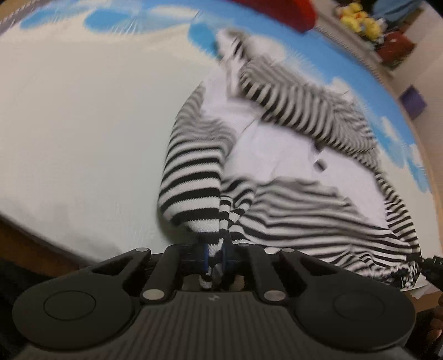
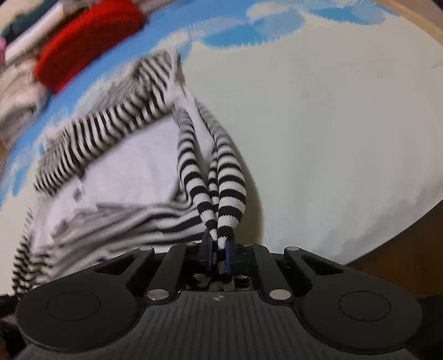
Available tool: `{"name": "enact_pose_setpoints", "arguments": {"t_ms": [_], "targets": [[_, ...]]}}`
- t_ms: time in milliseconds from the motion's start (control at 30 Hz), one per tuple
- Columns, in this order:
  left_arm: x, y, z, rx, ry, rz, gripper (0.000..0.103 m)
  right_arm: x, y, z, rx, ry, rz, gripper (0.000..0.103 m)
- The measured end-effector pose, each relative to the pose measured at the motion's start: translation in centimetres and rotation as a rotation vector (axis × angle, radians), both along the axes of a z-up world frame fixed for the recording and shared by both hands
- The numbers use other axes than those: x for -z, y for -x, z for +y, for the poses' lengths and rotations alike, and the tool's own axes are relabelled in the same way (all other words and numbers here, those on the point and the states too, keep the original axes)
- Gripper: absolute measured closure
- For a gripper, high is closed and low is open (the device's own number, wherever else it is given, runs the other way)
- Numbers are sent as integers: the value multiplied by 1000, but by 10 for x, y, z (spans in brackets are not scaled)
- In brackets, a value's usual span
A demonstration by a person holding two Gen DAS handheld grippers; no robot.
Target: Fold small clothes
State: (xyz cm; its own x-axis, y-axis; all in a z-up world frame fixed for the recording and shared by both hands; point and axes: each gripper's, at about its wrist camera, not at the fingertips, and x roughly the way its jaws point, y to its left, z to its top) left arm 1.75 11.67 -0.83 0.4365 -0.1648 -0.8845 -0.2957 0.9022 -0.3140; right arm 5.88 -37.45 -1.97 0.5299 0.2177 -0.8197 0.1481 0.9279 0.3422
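A small black-and-white striped garment (image 1: 290, 155) with a plain white inner side lies crumpled on a white and blue surface (image 1: 83, 124). My left gripper (image 1: 215, 256) is shut on a bunched striped edge of it at the near left. My right gripper (image 2: 218, 253) is shut on another bunched striped edge of the same garment (image 2: 133, 166), at its near right. The cloth stretches away from both grippers, and a striped sleeve lies folded across the far part. The frames are blurred by motion.
A red garment (image 2: 88, 38) lies at the far edge of the surface, also seen in the left wrist view (image 1: 290, 11). Pale folded clothes (image 2: 16, 88) lie beside it. Shelves with yellow toys (image 1: 360, 19) stand beyond. The brown edge (image 2: 401, 249) shows near me.
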Motion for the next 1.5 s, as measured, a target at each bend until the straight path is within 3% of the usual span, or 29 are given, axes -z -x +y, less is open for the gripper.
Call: {"name": "enact_pose_setpoints", "arguments": {"t_ms": [167,333,467,600,667,867,967,1033,1100,1133,1167,1200,1233,1333,1367,1433,1500], "targets": [[-59,-2,8,44,5,-121,95,-60,15,-13,-7,-91,-171,95],[-133,30,20,111,32,-213,95,-128,61,-19,-47,-131,-301,96],[-154,44,30,132,95,-200,95,-157,90,-31,-73,-177,-332,96],[-128,28,41,93,157,-97,94,-149,77,-28,-105,-162,-262,96],[-110,10,45,79,151,-50,94,-136,57,-23,-101,-137,-228,96],[-57,-102,65,60,194,19,91,-100,-43,9,-169,-37,-154,95],[-31,-157,95,-52,307,78,77,-83,-110,14,-116,38,-134,89],[-30,-175,111,-74,318,24,66,-79,-133,11,-40,102,-175,73],[-29,-173,121,-70,321,-45,41,-73,-140,2,-16,98,-235,66],[-24,-165,125,-65,321,-90,37,-64,-137,-3,-4,95,-253,66],[-17,-154,127,-65,310,-126,35,-56,-134,-7,-10,89,-242,66],[-6,-149,126,-66,276,-52,36,-45,-134,-8,-36,80,-173,65],[0,-150,122,-63,222,38,36,-39,-131,-9,-61,55,-165,65],[-6,-149,104,90,78,-34,32,-28,-128,1,-190,95,-154,64],[-7,-149,97,129,48,-54,30,-26,-128,6,-232,140,-167,63],[-3,-150,86,179,7,-60,30,-20,-128,15,-301,208,-185,51],[3,-155,76,219,-26,-63,30,-12,-134,21,-342,246,-165,49]]}}
